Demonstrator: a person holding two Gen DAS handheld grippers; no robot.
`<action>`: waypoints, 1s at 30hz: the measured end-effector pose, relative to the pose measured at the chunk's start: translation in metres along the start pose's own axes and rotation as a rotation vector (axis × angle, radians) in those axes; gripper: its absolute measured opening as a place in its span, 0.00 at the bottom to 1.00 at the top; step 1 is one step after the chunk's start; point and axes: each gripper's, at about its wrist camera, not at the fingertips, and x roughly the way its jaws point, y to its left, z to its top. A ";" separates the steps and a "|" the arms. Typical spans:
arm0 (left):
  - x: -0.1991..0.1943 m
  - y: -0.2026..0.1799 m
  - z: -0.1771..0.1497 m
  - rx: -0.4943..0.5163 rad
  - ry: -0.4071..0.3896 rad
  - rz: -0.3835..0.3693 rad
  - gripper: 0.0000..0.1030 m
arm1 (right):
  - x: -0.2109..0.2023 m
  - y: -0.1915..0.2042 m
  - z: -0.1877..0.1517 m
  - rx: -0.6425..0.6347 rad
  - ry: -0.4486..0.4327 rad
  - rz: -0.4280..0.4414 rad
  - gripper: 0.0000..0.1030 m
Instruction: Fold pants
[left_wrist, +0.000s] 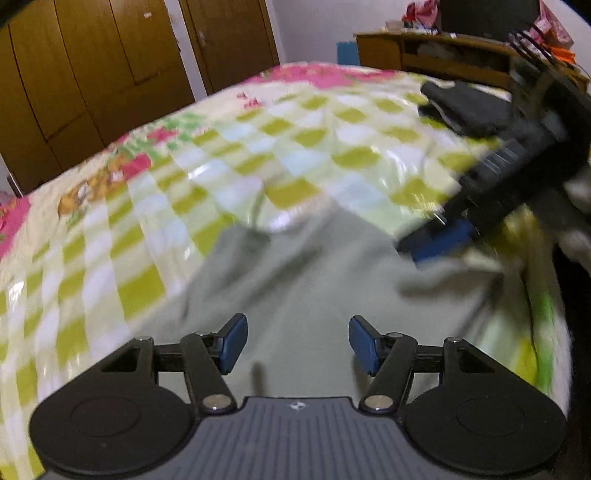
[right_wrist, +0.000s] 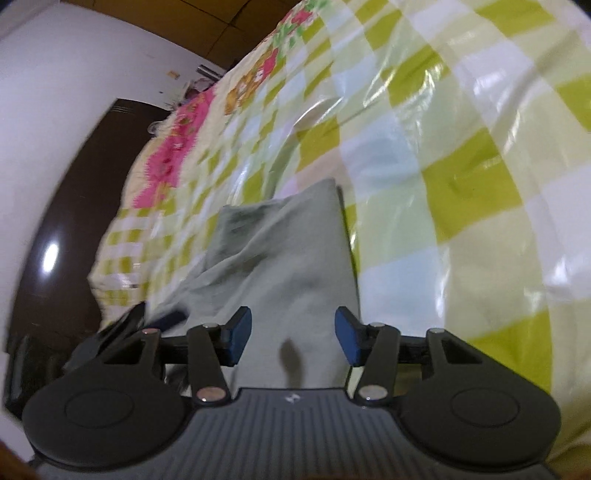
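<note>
Both the left gripper (left_wrist: 298, 343) and the right gripper (right_wrist: 293, 336) gape wide, holding nothing. Grey pants (left_wrist: 295, 280) lie just ahead of each on the checked bedspread (left_wrist: 147, 229).

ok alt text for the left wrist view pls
The open left gripper hovers over grey-green pants on a green-checked bedspread. The blurred right gripper reaches in at the pants' right edge; dark folded clothes lie further back, near a wooden wardrobe.
</note>
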 end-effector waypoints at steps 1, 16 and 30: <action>0.006 0.001 0.007 -0.003 -0.017 0.003 0.71 | -0.001 -0.001 -0.002 0.015 0.006 0.021 0.52; 0.079 0.029 0.041 0.006 0.057 0.230 0.72 | 0.017 0.002 -0.007 0.038 0.111 0.220 0.02; 0.027 -0.007 -0.006 -0.042 0.096 0.214 0.72 | -0.042 -0.023 0.014 0.015 0.008 0.118 0.21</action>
